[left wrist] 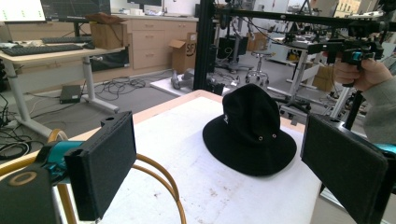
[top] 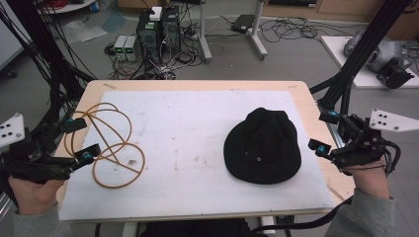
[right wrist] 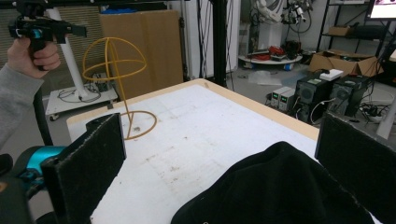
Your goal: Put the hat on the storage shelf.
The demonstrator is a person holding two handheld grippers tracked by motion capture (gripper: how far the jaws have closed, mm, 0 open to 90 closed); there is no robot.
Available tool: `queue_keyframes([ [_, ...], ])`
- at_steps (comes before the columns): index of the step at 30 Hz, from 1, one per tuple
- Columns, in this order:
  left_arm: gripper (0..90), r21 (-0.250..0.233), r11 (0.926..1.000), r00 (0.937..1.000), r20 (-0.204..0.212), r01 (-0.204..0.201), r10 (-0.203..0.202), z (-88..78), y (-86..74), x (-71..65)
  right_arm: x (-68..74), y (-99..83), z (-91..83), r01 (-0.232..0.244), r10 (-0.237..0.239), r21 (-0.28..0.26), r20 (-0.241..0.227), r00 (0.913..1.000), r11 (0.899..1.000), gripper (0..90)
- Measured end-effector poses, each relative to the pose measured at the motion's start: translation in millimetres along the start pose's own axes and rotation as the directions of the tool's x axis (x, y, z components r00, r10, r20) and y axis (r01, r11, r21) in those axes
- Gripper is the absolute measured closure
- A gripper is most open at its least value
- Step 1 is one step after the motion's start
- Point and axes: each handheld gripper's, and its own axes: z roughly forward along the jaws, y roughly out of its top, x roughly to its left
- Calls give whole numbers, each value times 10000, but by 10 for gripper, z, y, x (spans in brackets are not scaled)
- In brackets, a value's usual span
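High view: black hat (top: 262, 146) beside open right tongs (top: 323, 133).

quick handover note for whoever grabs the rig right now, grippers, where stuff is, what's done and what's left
Left gripper: open, holding nothing, at the table's left edge beside the wire hat stand.
Right gripper: open, holding nothing, at the right edge near the black bucket hat.
Hat: lies brim down on the white mat, right half. Stand: upright on the left half, apart from the hat.
Done: nothing yet; neither thing is gripped.
Left: probably pick up the hat and set it over the stand's wire dome.
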Motion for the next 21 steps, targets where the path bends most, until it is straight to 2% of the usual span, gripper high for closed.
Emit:
queue_keyframes([
  [9,107,-27,10000,10000,-91,27,-27,-38,-3,-22,-24,-2,71,32,-32,77,-44,10000,10000,10],
  [15,107,-23,10000,9999,-150,-15,15,-68,2,-64,-99,-23,76,-73,73,1,122,9999,10000,10],
  [21,108,119,9999,9997,-233,17,-15,-80,-18,-91,-163,-40,126,-29,21,201,400,9992,9998,10],
])
